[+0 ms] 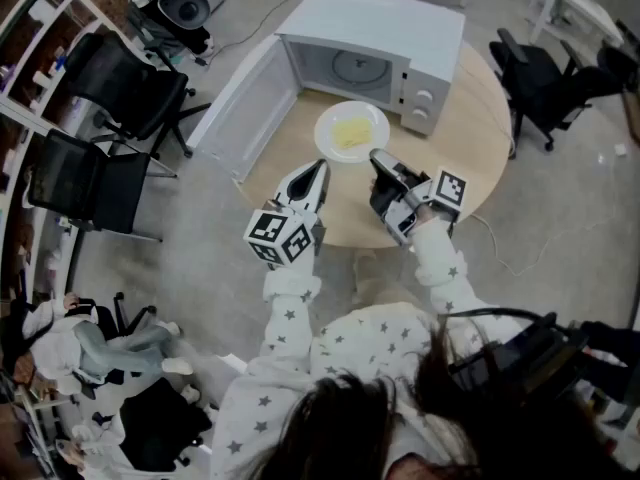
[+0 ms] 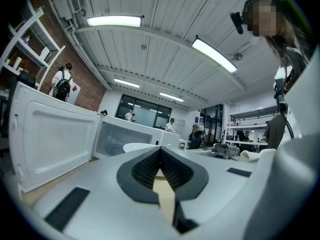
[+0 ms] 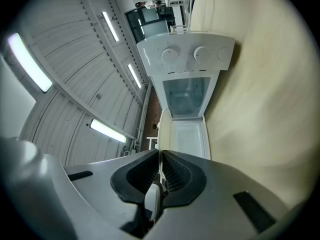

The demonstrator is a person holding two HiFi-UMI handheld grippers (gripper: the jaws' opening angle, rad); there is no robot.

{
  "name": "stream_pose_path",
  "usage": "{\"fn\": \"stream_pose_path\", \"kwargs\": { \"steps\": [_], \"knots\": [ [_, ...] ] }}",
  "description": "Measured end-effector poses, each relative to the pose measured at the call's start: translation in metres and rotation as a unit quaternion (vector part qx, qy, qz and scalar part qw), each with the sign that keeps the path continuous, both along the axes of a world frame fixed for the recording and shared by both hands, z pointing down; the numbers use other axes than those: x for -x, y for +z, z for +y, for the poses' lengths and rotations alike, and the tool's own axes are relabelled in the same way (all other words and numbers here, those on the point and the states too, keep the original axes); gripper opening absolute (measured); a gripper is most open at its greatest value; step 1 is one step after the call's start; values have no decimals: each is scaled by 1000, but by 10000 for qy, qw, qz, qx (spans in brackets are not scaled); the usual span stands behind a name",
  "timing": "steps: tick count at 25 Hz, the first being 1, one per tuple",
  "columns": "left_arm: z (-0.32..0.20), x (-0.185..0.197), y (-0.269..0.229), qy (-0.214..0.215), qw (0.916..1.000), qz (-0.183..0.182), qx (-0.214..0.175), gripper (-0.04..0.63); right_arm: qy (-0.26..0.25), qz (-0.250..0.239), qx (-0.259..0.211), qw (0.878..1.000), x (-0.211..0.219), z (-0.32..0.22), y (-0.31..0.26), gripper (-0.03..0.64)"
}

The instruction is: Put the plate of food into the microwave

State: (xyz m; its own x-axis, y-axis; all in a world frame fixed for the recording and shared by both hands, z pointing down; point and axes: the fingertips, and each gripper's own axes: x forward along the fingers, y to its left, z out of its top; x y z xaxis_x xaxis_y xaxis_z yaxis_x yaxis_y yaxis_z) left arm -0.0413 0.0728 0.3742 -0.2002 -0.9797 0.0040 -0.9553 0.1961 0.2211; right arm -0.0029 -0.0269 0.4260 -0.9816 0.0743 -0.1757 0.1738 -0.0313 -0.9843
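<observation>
Head view: the microwave (image 1: pixel 400 38) stands at the far side of the round worktop (image 1: pixel 480 158) with its door (image 1: pixel 245 108) swung fully open to the left and its cavity bare. The plate (image 1: pixel 325 133), carrying yellow food (image 1: pixel 350 133), sits just in front of the opening, not yet inside. So the door is dealt with and the plate is gripped. What is left, as I judge it, is carrying the plate forward into the cavity, letting go, and perhaps closing the door. The right tongs (image 1: pixel 378 158) reach from the near right onto the plate's near rim. The left tongs (image 1: pixel 318 168) hang near and to the left of the plate, apart from it.

Left gripper view: the left tongs (image 2: pixel 160 151) are pressed together at the tips with nothing between them, pointing level toward the open cavity and the plate (image 2: pixel 137 146).

Right gripper view: this gripper is rolled onto its side, so the microwave (image 3: pixel 192 59) appears turned. The right tongs (image 3: pixel 160 156) are nearly closed, pinching the thin rim of the plate (image 3: pixel 164 129), seen edge-on. Whether the plate is clear of the worktop I cannot tell.
</observation>
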Motion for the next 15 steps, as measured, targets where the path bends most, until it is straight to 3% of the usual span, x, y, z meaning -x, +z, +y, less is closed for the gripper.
{"fn": "stream_pose_path", "kwargs": {
  "steps": [6, 12, 15],
  "knots": [
    [-8, 0, 7, 139, 9998, 167, 20, 2, 107, 216, -15, 9997, -7, -2, 9, 18],
    [-49, 74, 14, 252, 9994, 238, 67, 2, 134, 328, 18, 9994, 61, -39, 18, 18],
    [-62, 92, 23, 318, 9989, 313, 171, 2, 172, 398, 122, 9990, 75, -50, 26, 17]
  ]
}}
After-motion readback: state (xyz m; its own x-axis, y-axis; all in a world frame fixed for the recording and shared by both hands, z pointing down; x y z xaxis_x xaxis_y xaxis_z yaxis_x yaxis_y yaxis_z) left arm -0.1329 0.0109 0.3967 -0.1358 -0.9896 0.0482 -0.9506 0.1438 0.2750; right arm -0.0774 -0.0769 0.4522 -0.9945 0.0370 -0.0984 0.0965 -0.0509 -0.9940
